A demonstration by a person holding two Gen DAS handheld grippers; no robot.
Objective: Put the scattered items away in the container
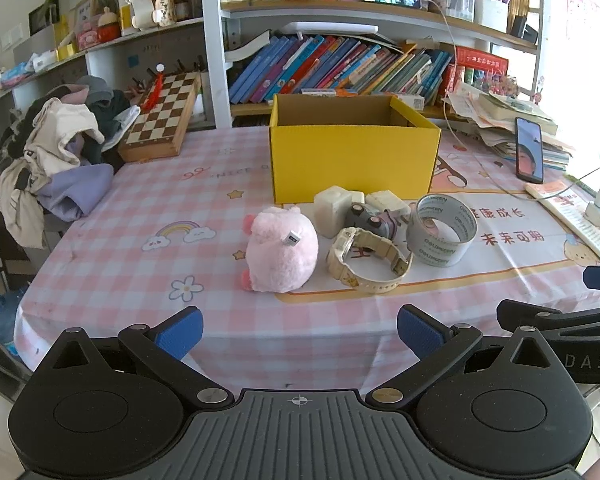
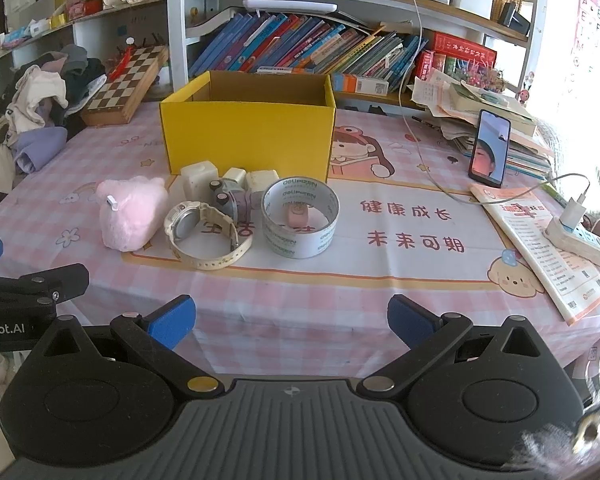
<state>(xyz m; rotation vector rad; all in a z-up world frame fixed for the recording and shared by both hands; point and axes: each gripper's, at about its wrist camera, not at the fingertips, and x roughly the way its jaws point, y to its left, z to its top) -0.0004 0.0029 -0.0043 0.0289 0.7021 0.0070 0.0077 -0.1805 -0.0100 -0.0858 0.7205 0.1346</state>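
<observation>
A yellow cardboard box (image 1: 354, 158) (image 2: 248, 136) stands open-topped on the checked tablecloth. In front of it lie a pink plush pig (image 1: 280, 250) (image 2: 130, 212), a cream wristwatch (image 1: 366, 260) (image 2: 204, 232), a grey tape roll (image 1: 440, 230) (image 2: 300, 216), a white block (image 1: 334, 208) (image 2: 199, 180), another white block (image 1: 388, 201) (image 2: 261, 181) and a small grey toy (image 1: 370, 220) (image 2: 228, 196). A small pink item (image 2: 296, 212) sits inside the tape roll. My left gripper (image 1: 300, 334) is open near the table's front edge, short of the pig and watch. My right gripper (image 2: 291, 320) is open too, short of the tape roll.
A pile of clothes (image 1: 56, 152) and a chessboard (image 1: 162, 116) lie at the back left. A phone (image 2: 490, 148), stacked papers, a booklet (image 2: 540, 248) and a power strip (image 2: 580, 236) with cable occupy the right. Bookshelves (image 1: 332, 64) stand behind the table.
</observation>
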